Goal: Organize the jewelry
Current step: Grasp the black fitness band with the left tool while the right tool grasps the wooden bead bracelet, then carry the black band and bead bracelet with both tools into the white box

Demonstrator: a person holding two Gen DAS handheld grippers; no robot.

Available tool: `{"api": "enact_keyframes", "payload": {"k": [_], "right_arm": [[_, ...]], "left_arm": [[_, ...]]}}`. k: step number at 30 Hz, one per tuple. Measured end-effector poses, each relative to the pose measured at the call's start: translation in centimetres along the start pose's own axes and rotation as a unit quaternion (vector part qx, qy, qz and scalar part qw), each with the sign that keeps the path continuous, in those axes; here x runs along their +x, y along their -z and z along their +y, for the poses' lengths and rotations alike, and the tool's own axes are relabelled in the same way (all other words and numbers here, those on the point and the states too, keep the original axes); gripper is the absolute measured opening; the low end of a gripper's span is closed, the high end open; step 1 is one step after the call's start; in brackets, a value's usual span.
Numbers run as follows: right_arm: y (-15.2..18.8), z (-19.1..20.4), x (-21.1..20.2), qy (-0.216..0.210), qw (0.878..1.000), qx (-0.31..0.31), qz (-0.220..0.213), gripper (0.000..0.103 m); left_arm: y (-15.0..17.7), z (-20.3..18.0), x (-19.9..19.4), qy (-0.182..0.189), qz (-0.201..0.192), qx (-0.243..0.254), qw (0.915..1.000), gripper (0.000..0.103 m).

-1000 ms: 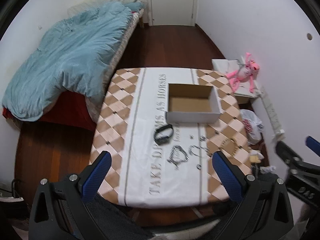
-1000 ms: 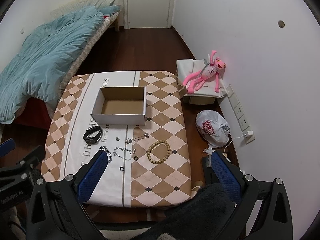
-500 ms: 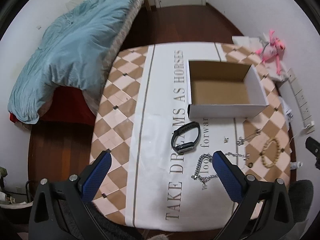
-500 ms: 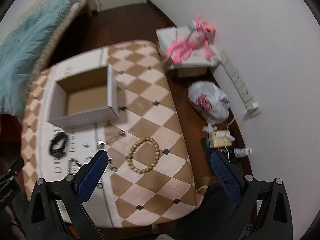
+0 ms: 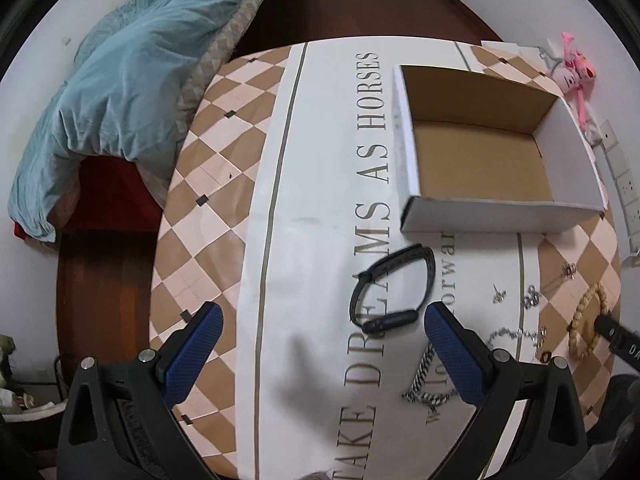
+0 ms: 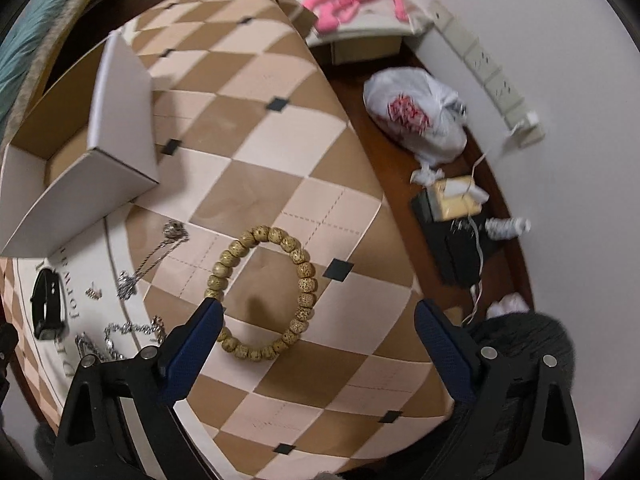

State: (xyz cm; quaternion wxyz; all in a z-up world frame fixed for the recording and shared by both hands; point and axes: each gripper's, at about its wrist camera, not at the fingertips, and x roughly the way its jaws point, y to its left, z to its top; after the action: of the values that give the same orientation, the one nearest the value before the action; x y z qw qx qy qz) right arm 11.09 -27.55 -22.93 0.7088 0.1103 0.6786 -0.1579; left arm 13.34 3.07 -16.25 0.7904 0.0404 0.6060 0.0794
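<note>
**A:** While the left wrist camera looks down on the table [image 5: 224, 184], what does it show of the left gripper [image 5: 320, 344]?

**B:** Its two blue-padded fingers [image 5: 192, 354] are spread wide with nothing between them, hanging above the patterned cloth. A black wristband [image 5: 394, 292] lies flat on the white lettered stripe, just ahead of the right-hand finger. Beyond it stands the open cardboard box [image 5: 488, 216], white outside and brown inside, with nothing in it that I can see.

**A:** And the rest of the jewelry?

**B:** To the right of the band: a small stud [image 5: 499, 295], a silver chain [image 5: 516, 334], a heavier link chain [image 5: 430, 392] partly behind the finger, and a wooden bead bracelet [image 5: 586, 326] near the table's right edge. A blue duvet [image 5: 120, 80] covers the bed on the left.

**A:** Now the right wrist camera?

**B:** The right gripper [image 6: 316, 344] is likewise released, fingers far apart and gripping nothing. The bead bracelet [image 6: 262, 294] lies on the checkered cloth directly ahead; the left-hand finger overlaps its near edge in the picture, though I cannot tell whether they touch. The box [image 6: 96, 184] sits at upper left, with a pendant necklace [image 6: 160, 256] and the wristband [image 6: 48, 304] below it. A white plastic bag [image 6: 416, 120] lies on the floor at right.
</note>
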Motion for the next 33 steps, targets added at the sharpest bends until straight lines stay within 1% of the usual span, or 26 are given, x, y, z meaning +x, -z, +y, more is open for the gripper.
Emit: {"api": "enact_keyframes", "payload": {"k": [2,4,5,8,9,10,11,15,18,20,22,24,25,26,27,29,30,33], "right_arm": [[0.0,-0.2,0.9,-0.010,1.000,0.017,0.014,0.087],[0.1,-0.4,1.7,-0.022,0.999,0.031,0.031,0.074],[0.2,-0.4,1.7,-0.019,0.999,0.033,0.025,0.073],[0.3,0.6,1.2,-0.020,0.999,0.025,0.003,0.053],[0.1,1.0,1.1,-0.023,1.000,0.017,-0.004,0.036],[0.0,1.4,0.9,-0.028,1.000,0.010,-0.007,0.014],[-0.1,2.0,0.9,-0.036,0.999,0.001,-0.008,0.009],[-0.8,4.5,0.8,-0.054,0.997,-0.044,-0.022,0.009],[-0.8,6.2,-0.3,-0.065,0.995,-0.066,-0.038,0.009],[-1.0,6.6,-0.5,-0.063,0.994,-0.074,-0.042,0.009],[-1.0,6.9,-0.2,-0.065,0.994,-0.083,-0.030,0.009],[-1.0,6.7,0.5,-0.071,0.994,-0.078,-0.011,0.009],[-0.9,6.4,0.8,-0.073,0.994,-0.078,-0.005,0.010],[-0.8,6.3,0.8,-0.071,0.994,-0.078,-0.008,0.010],[-0.7,6.4,0.7,-0.073,0.994,-0.079,-0.010,0.011],[-0.7,6.2,0.8,-0.077,0.994,-0.077,-0.010,0.011],[-0.8,6.1,0.9,-0.075,0.994,-0.077,-0.011,0.011],[-0.8,6.6,0.9,-0.052,0.994,-0.091,-0.013,0.011]], "left_arm": [[-0.3,0.5,0.7,0.007,0.006,-0.010,0.9999,0.102],[-0.4,0.9,1.4,0.021,0.014,-0.020,0.9995,0.102],[-0.5,1.2,1.8,0.028,0.019,-0.025,0.9991,0.102],[-0.3,1.7,2.6,0.036,0.026,-0.031,0.9986,0.101],[-0.3,1.7,2.8,0.040,0.028,-0.033,0.9983,0.101],[-0.3,1.8,3.0,0.044,0.031,-0.035,0.9980,0.100],[-0.2,1.9,3.1,0.045,0.032,-0.036,0.9978,0.100],[-0.2,2.2,3.6,0.053,0.036,-0.040,0.9972,0.100],[-0.5,2.2,3.9,0.060,0.036,-0.037,0.9969,0.100],[-0.4,2.0,4.1,0.064,0.037,-0.031,0.9968,0.098],[-0.6,1.5,4.4,0.073,0.040,-0.021,0.9963,0.082],[-0.7,0.9,5.1,0.083,0.050,-0.008,0.9953,0.058],[-0.7,0.5,5.3,0.087,0.052,-0.001,0.9949,0.051],[-0.6,0.1,5.5,0.090,0.054,0.007,0.9945,0.037],[-0.6,-0.2,5.7,0.094,0.056,0.014,0.9939,0.025],[-0.4,-0.6,5.6,0.092,0.046,0.026,0.9944,0.018],[-0.4,-0.6,5.6,0.095,0.044,0.029,0.9941,0.010],[0.1,-0.7,5.4,0.103,0.040,0.027,0.9935,0.005]]}}
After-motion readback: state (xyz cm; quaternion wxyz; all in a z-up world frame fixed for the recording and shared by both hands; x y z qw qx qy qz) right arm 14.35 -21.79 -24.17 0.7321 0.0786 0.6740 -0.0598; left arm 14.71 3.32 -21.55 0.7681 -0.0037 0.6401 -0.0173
